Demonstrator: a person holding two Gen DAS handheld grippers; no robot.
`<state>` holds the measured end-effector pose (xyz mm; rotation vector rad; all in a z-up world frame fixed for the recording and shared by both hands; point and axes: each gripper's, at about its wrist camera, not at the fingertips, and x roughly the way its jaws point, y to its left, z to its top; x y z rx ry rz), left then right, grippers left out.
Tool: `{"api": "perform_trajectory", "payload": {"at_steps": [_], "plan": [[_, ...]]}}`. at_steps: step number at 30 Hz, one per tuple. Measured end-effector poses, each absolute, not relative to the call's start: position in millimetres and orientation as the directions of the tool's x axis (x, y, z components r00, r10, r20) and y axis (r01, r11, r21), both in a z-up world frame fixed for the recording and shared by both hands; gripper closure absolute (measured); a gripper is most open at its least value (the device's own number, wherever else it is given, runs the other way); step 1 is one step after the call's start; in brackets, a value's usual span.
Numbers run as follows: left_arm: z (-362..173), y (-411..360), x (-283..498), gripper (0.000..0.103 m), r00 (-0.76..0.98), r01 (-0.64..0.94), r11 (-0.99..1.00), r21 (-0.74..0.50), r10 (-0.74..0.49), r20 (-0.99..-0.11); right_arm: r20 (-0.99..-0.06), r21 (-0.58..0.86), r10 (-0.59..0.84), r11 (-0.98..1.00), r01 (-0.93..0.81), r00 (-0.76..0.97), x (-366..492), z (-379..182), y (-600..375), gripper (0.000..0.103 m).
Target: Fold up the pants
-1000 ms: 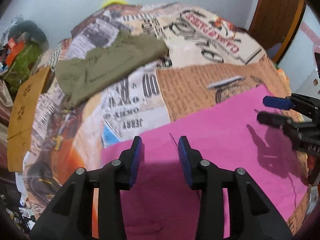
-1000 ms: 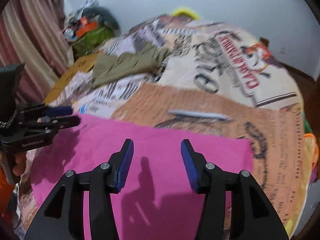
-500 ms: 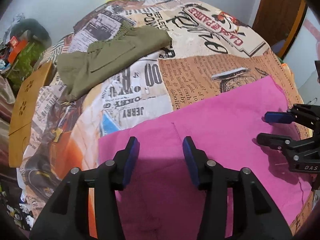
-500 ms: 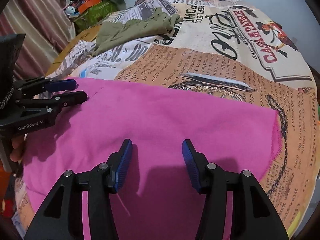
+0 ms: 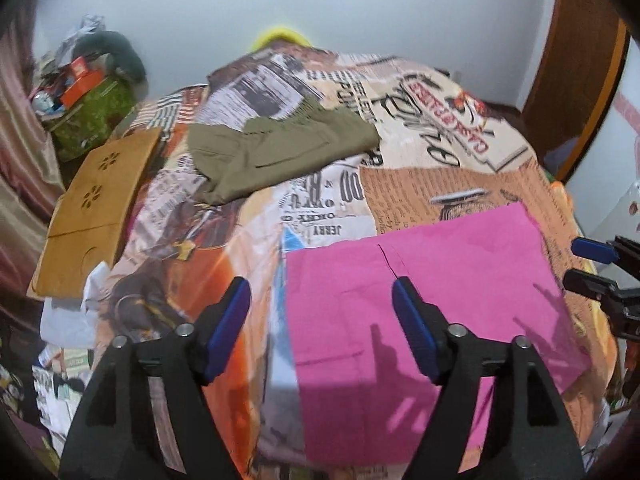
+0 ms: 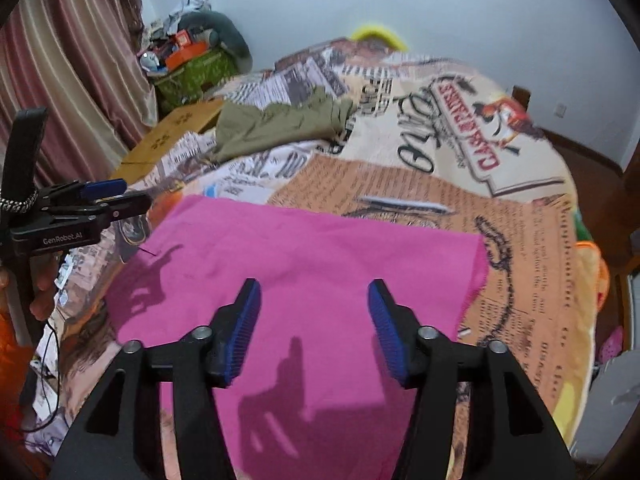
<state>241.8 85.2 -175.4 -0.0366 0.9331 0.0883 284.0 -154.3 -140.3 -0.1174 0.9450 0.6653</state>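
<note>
Your working surface is the newspaper-print bedspread (image 6: 400, 196), which reaches the far wall; its right edge drops to the floor, and a tan cardboard box (image 5: 96, 208) borders its left edge. A crumpled olive-green garment (image 5: 280, 152) lies on the far left part of the bedspread, well apart from the folded pink fabric pants (image 6: 304, 264). Open bedspread lies between the two.

The pink pants lie flat on the near part of the bedspread as a smooth rectangle. The far edge is straight, with a short dark thread (image 5: 386, 254) near it.

Your left gripper (image 5: 322, 316) hangs above the left edge of the pants. Its jaws have just been opening and stand wide apart, with nothing between them. Your right gripper (image 6: 314, 320) hangs above the near middle of the pants. Its jaws have also just been opening and grip nothing.
</note>
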Motion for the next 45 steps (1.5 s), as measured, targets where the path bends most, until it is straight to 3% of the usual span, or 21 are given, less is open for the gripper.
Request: {"api": "perform_trajectory", "payload": {"at_steps": [3, 9, 24, 29, 45], "plan": [[-167.9, 91.4, 225.9, 0.010, 0.616, -0.134, 0.991, 0.008, 0.090, -0.782, -0.761, 0.168, 0.482, 0.794, -0.585, 0.435, 268.5, -127.6, -156.9, 0.044], [-172.2, 97.3, 197.8, 0.010, 0.588, -0.155, 0.988, -0.022, 0.074, -0.805, -0.744, 0.161, 0.485, 0.797, -0.582, 0.459, 245.3, -121.0, -159.1, 0.042], [-226.6, 79.0, 148.0, 0.010, 0.449, -0.123, 0.958, -0.259, -0.179, -0.875, -0.801, 0.174, 0.441, 0.819, -0.547, 0.405, 211.1, -168.8, -152.1, 0.042], [-240.3, 78.7, 143.8, 0.010, 0.421, -0.154, 0.920, -0.362, -0.270, -0.866, -0.821, 0.176, 0.425, 0.823, -0.539, 0.380, 211.2, -181.0, -150.7, 0.042], [-256.4, 89.1, 165.7, 0.005, 0.453, -0.231, 0.821, -0.522, -0.384, -0.805, -0.826, 0.227, 0.456, 0.806, -0.546, 0.331, 213.5, -199.7, -152.4, 0.042]]}}
